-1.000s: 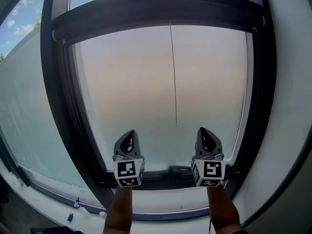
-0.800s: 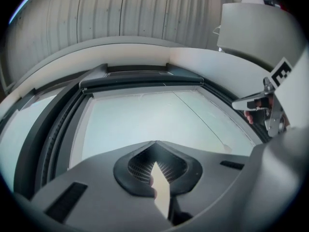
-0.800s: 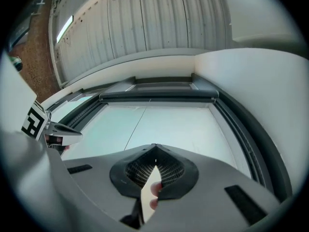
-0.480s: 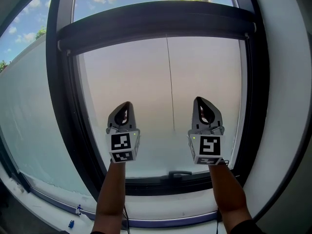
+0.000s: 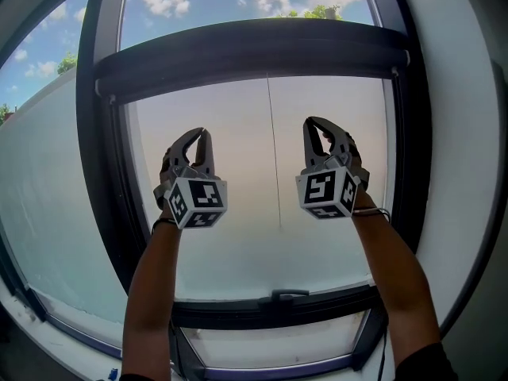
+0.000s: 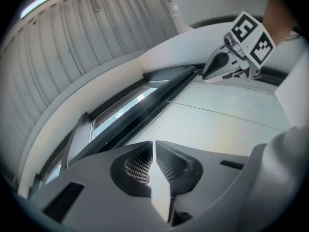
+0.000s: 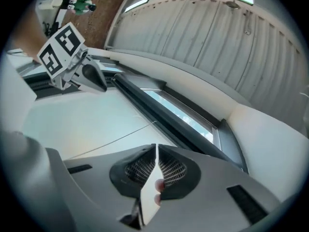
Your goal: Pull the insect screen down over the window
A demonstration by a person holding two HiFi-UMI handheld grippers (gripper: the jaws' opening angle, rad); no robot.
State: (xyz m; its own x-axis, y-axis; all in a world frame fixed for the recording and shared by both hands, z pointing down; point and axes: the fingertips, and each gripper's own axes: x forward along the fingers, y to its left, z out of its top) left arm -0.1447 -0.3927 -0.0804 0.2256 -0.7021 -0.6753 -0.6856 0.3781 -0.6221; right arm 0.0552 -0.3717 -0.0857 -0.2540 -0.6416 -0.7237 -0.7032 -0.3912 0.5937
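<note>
A dark horizontal bar (image 5: 254,54) spans the window near its top, with sky above it and a pale pane (image 5: 238,236) below. From the bar a thin cord (image 5: 274,165) hangs down the middle. My left gripper (image 5: 203,138) is raised in front of the pane, left of the cord, and is shut with nothing in it. Right of the cord my right gripper (image 5: 314,127) is level with it, also shut and empty. Both point up toward the bar and stay below it. The left gripper view has its shut jaws (image 6: 153,148) under the bar (image 6: 154,93); the right gripper view has the same (image 7: 156,150).
The dark window frame (image 5: 103,173) rises at the left and right, and its bottom rail carries a small handle (image 5: 290,296). A white wall (image 5: 468,133) is to the right. A ribbed ceiling (image 7: 217,37) with strip lights is overhead.
Both grippers have risen together from the bottom rail to mid-pane height and have rolled at the wrist. The head view has tilted up, showing more sky.
</note>
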